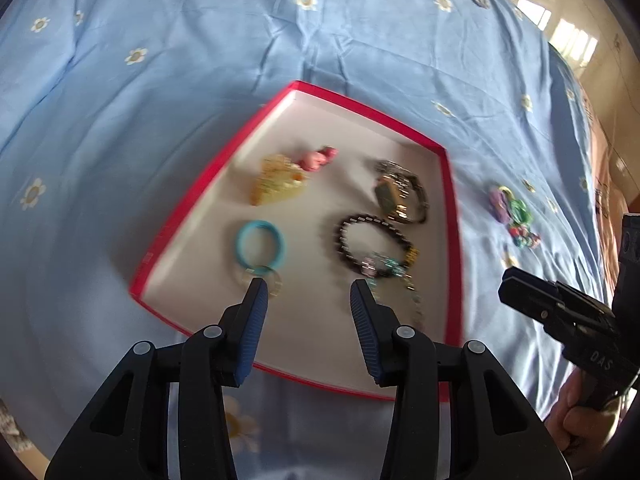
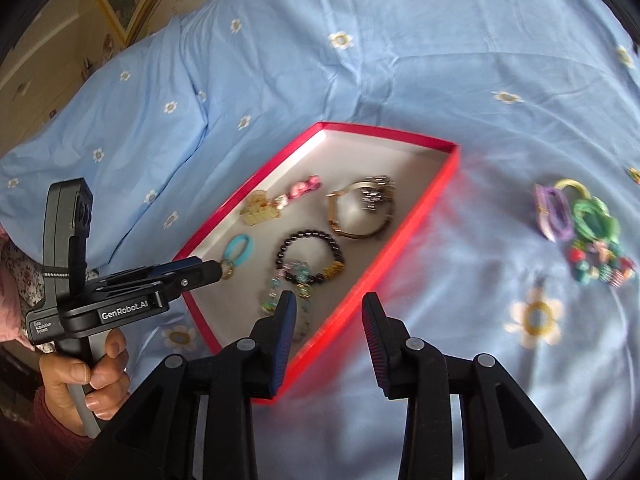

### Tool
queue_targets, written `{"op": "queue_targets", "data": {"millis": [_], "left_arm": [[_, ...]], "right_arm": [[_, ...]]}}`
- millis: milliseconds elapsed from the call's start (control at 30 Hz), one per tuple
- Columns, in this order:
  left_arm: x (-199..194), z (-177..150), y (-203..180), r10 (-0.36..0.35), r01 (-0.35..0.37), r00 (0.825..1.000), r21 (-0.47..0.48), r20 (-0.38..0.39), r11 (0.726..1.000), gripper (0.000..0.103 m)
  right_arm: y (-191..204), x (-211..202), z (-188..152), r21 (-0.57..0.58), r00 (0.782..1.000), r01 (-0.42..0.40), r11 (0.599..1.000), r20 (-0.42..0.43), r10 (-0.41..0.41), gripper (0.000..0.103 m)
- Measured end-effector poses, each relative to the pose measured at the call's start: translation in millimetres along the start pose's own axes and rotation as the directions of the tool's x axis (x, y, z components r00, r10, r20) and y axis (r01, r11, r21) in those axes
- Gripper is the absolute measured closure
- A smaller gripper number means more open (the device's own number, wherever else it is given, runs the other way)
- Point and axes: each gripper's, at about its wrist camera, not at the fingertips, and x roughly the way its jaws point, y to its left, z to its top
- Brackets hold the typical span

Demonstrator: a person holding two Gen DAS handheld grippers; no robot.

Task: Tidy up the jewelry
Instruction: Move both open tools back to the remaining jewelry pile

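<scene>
A red-rimmed tray (image 1: pixel 452 208) with a white floor lies on the blue bedspread; it also shows in the right wrist view (image 2: pixel 420 204). Inside lie a turquoise ring (image 1: pixel 260 242), a yellow clip (image 1: pixel 276 184), a pink piece (image 1: pixel 318 158), a watch (image 1: pixel 400 194), a dark bead bracelet (image 1: pixel 374 246) and a pale bead bracelet (image 2: pixel 288 288). My left gripper (image 1: pixel 305 294) is open and empty over the tray's near end. My right gripper (image 2: pixel 329 308) is open and empty above the tray's right rim. A pile of colourful jewelry (image 2: pixel 580 232) lies on the bedspread right of the tray.
The blue flowered bedspread (image 2: pixel 440 60) surrounds the tray. The pile of loose jewelry also shows in the left wrist view (image 1: pixel 512 212). The right gripper's body (image 1: pixel 568 320) is at the left wrist view's right edge. Furniture and a picture frame (image 2: pixel 120 4) stand beyond the bed.
</scene>
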Motion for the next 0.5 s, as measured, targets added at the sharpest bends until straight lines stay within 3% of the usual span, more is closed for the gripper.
{"op": "queue_targets", "data": {"millis": [500], "left_arm": [[3.1,-9.7,-66.8,-0.063,0.068,0.997,0.117,-0.04,0.991,0.06]], "right_arm": [[-66.2,-60.8,-23.3,0.127,0.989,0.118,0.985,0.07,-0.128,0.064]]}}
